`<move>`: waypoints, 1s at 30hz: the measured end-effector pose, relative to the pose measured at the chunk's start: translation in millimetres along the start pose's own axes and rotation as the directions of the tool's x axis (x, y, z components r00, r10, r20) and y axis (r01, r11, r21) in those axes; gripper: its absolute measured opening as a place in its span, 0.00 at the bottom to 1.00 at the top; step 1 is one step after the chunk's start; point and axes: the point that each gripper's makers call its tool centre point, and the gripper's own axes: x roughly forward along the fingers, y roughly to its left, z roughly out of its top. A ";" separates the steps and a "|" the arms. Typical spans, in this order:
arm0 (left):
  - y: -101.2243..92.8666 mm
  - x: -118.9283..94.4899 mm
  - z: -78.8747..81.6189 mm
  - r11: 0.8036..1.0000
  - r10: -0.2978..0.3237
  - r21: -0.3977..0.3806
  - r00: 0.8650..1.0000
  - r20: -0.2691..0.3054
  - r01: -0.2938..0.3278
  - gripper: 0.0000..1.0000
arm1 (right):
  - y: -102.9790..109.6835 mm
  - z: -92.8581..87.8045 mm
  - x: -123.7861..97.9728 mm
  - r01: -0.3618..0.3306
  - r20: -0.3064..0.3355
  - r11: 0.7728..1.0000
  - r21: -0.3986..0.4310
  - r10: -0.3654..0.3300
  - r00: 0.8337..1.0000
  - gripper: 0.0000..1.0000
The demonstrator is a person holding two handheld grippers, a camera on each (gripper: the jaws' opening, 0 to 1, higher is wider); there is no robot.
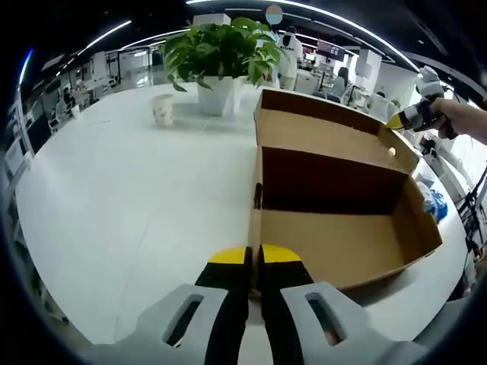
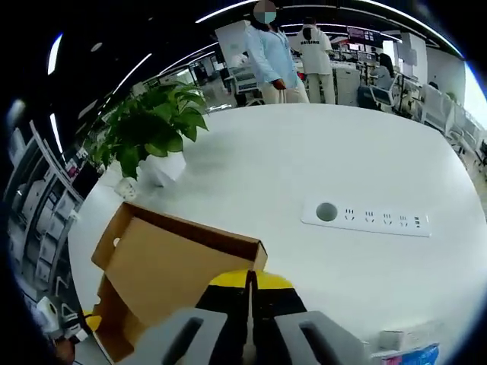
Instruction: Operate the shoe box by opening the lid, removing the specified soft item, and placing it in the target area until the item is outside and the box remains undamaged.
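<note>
With the left hand-held gripper [image 1: 253, 255] closed on the box [image 1: 342, 236] wall and the right hand-held gripper [image 2: 251, 280] pinching the lid [image 2: 179, 266], a hard pull could tear cardboard.

A broad white counter [image 1: 129, 190] runs through an open-plan office under long curved ceiling light strips [image 2: 228, 9]. A potted plant [image 1: 221, 53] and a paper cup [image 1: 162, 109] stand on it, and a recessed socket strip [image 2: 369, 218] sits in its surface. Desks and people stand behind.
</note>
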 end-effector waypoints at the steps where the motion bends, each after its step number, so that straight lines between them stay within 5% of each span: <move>1: -0.1 0.1 0.0 1.000 -0.001 0.000 1.000 0.000 0.001 0.02 | 0.3 0.6 -1.2 0.000 0.004 1.000 -0.001 0.000 1.000 0.00; 30: -1.0 0.0 0.5 1.000 -0.007 -0.002 1.000 -0.001 0.007 0.02 | 13.8 8.3 -38.4 -0.020 0.100 1.000 -0.019 0.021 0.995 0.00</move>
